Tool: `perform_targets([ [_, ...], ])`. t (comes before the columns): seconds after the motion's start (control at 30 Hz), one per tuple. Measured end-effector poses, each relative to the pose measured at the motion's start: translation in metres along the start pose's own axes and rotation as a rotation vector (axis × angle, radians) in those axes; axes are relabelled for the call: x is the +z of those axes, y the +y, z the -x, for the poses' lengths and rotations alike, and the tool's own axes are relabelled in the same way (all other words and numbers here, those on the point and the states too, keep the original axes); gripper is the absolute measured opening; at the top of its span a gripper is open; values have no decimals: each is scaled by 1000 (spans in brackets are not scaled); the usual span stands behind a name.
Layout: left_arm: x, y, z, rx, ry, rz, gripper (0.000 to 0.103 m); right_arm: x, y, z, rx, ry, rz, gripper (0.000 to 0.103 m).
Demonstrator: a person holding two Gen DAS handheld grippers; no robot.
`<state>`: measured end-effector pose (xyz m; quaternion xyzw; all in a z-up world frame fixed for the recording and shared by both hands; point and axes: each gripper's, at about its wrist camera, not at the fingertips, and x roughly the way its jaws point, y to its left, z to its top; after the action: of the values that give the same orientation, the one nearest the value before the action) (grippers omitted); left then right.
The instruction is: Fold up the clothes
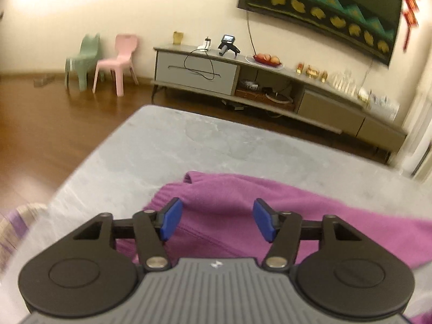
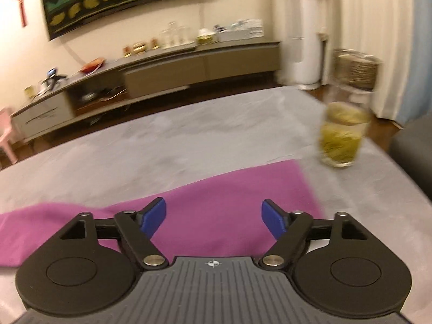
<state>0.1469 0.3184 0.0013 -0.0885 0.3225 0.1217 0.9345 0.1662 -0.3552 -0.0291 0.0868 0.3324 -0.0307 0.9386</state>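
A purple garment (image 1: 229, 202) lies flat on a grey marbled table (image 1: 175, 145). My left gripper (image 1: 217, 220) is open above the garment's left end, where a rounded cuff or hem bulges up, and holds nothing. In the right wrist view the garment (image 2: 216, 197) stretches across the table (image 2: 189, 135) and ends in a straight edge at the right. My right gripper (image 2: 213, 217) is open above that right end and holds nothing.
A glass of tea with green leaves (image 2: 341, 135) stands on the table just beyond the garment's right corner. A TV cabinet (image 1: 243, 81), a wall screen (image 1: 324, 8) and two small chairs (image 1: 108, 59) stand past the table's far edge.
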Motion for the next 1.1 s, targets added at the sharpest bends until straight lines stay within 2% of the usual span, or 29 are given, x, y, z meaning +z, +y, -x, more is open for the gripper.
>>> perform_targets([
  [0.1, -3, -16, -5, 46, 1, -92, 67, 5, 33, -23, 36, 17, 77, 85],
  [0.2, -4, -25, -14, 67, 6, -129, 73, -3, 59, -33, 66, 42, 157, 86],
  [0.27, -4, -26, -30, 86, 35, -148, 73, -6, 68, -38, 52, 79, 217, 85],
  [0.33, -3, -18, -47, 133, 48, -133, 58, -10, 64, -21, 69, 95, 231, 81],
  [0.37, -1, -10, -53, 148, 46, -98, 56, -13, 62, -12, 78, 103, 238, 81],
  [0.47, 6, 7, -43, 74, -2, 40, 55, -19, 55, 15, 105, 127, 257, 82],
  [0.5, 9, 7, -33, 62, -21, 44, 56, -22, 53, 24, 115, 135, 264, 82],
  [0.53, 12, 6, -22, 61, -43, 35, 65, -24, 51, 33, 124, 143, 270, 82],
  [0.6, 14, 6, 0, 45, -86, 50, 74, -28, 46, 51, 142, 159, 283, 85],
  [0.67, 14, 8, 21, 14, -116, 84, 74, -33, 42, 69, 160, 175, 296, 94],
  [0.77, 4, 7, 38, -59, -101, 130, 74, -40, 35, 96, 188, 199, 316, 99],
  [0.8, 1, 4, 41, -67, -89, 124, 74, -53, 36, 102, 188, 230, 348, 99],
  [0.9, -6, -4, 45, -65, -69, 104, 74, -83, 37, 94, 164, 313, 328, 99],
  [0.93, -9, -5, 48, -58, -70, 102, 74, -84, 40, 93, 172, 306, 318, 92],
  [1.0, -14, -6, 53, -37, -72, 98, 74, -84, 46, 91, 189, 287, 300, 52],
  [1.03, -17, -3, 55, -21, -72, 97, 74, -83, 49, 90, 198, 277, 291, 4],
  [1.07, -19, 0, 56, -7, -71, 98, 74, -83, 52, 89, 207, 268, 282, 5],
  [1.1, -20, 5, 57, 7, -70, 104, 74, -73, 51, 105, 220, 212, 288, 5],
])
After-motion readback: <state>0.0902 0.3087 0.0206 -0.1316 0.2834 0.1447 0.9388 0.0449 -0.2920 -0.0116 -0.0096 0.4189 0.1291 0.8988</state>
